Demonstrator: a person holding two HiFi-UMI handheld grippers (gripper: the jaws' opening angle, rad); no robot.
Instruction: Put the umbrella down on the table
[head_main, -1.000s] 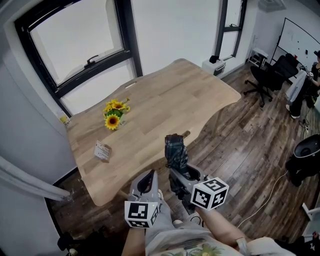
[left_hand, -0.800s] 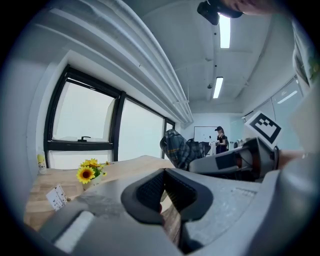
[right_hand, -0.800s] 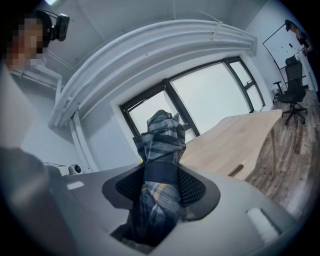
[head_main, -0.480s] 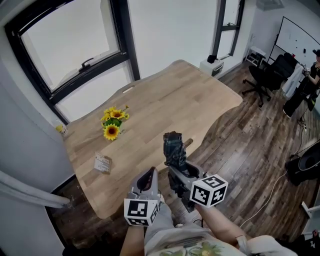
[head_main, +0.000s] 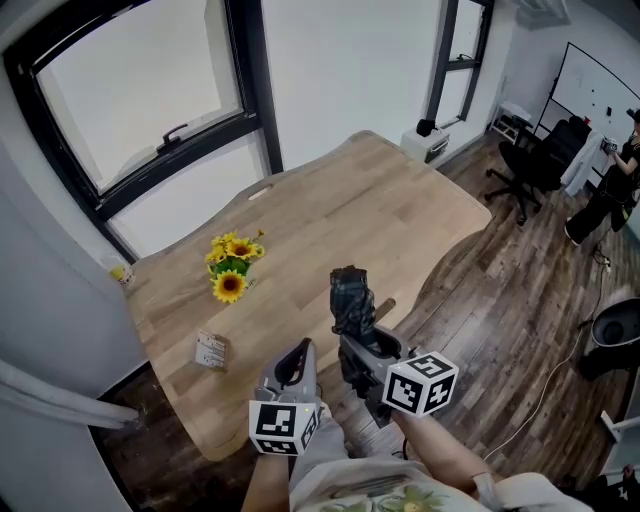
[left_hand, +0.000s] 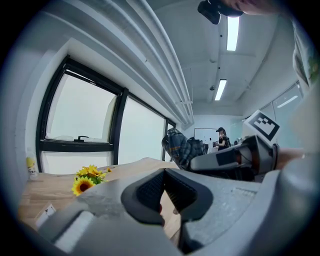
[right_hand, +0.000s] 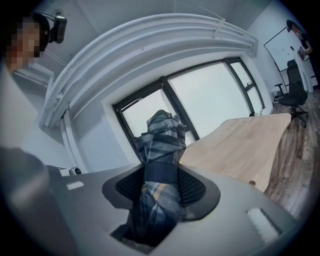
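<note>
A folded dark plaid umbrella (head_main: 352, 297) stands nearly upright in my right gripper (head_main: 358, 345), whose jaws are shut on its lower part. In the right gripper view the pads (right_hand: 192, 186) press on both sides of the umbrella (right_hand: 162, 145). It hangs over the near edge of the wooden table (head_main: 350, 200). My left gripper (head_main: 296, 362) is just to the left of it, level with the right one, shut with nothing in it. From the left gripper view, the umbrella (left_hand: 180, 147) shows to the right of the left gripper (left_hand: 164, 192).
A bunch of sunflowers (head_main: 232, 270) and a small card (head_main: 210, 350) sit on the table's left part. Large windows run behind the table. An office chair (head_main: 535, 160) and a person (head_main: 610, 190) are at the far right on the wood floor.
Both grippers, with the umbrella held as before, have come closer to the table's near edge. Neither gripper's jaws have changed.
</note>
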